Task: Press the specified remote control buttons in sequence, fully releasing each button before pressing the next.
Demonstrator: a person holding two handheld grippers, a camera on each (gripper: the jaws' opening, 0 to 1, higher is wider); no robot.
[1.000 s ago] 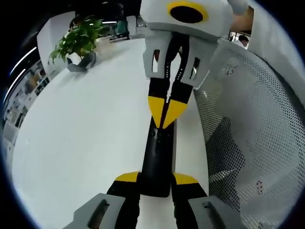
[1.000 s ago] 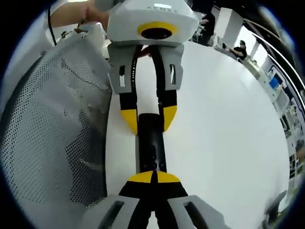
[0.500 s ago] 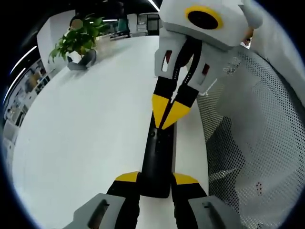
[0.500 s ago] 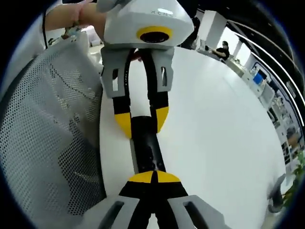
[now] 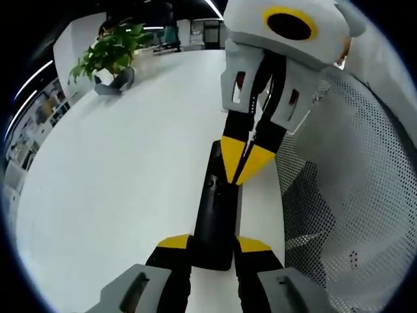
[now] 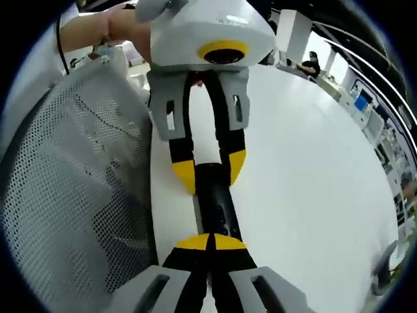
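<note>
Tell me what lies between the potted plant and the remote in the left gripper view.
Nothing: bare white table runs from the potted plant to the remote, held by the left gripper.

Remote control: black plastic, slight sheen. Tabletop: smooth, white, matt. Mesh basket: white perforated sheet, material unclear. Left tongs: yellow tips, matt black jaws, grey plastic body.

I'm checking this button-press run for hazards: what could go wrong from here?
The left hand-held gripper clamps just one end of the black remote, so a hard press by the shut right hand-held gripper could tip or slide it. Those broad yellow tips may hit a neighbouring button. The remote lies near the white table edge, beside the mesh chair, and could fall.
</note>
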